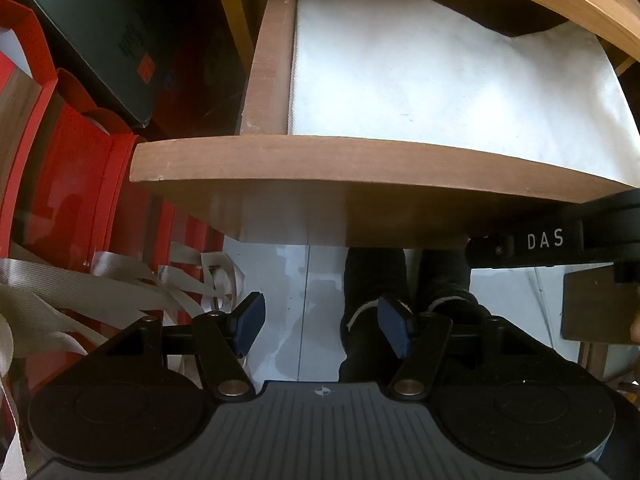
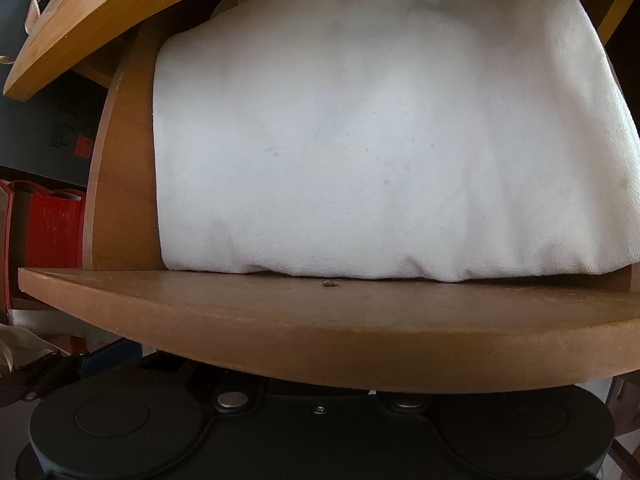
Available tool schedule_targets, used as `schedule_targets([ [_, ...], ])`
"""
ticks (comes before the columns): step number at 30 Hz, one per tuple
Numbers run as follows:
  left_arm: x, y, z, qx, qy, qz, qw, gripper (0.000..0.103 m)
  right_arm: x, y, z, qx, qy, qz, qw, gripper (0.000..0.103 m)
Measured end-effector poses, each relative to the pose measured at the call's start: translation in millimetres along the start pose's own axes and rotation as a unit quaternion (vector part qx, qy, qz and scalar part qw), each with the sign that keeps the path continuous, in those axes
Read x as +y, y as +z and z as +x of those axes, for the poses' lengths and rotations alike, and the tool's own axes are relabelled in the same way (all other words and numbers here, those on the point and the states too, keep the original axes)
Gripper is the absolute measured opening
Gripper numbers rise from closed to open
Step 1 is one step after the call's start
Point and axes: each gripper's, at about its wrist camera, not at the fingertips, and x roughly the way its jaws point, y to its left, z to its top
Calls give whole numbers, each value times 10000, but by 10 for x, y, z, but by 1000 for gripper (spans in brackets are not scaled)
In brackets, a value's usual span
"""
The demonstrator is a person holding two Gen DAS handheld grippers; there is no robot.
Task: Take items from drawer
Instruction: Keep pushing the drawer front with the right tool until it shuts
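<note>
Wooden drawer (image 1: 304,164) open w/ white cloth (image 1: 440,80); left claw (image 1: 322,326) below, wide, empty; right claw's state unclear.

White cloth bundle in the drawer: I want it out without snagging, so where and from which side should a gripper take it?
Probably the white cloth bundle's rounded front fold, from above over the drawer front; the desktop overhangs its rear.
</note>
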Motion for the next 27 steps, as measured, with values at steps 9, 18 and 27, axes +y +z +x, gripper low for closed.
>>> schedule_targets([
  [9, -6, 50, 16, -6, -9, 6, 10000, 66, -6, 31, 27, 7, -45, -9, 10000, 14],
  [18, 12, 189, 9, -107, 70, -7, 9999, 66, 17, 122, 1, -83, -188, -133, 9997, 14],
  [27, 84, 430, -65, -372, 207, -141, 9990, 66, 56, 146, 12, -174, -128, -153, 9997, 14],
])
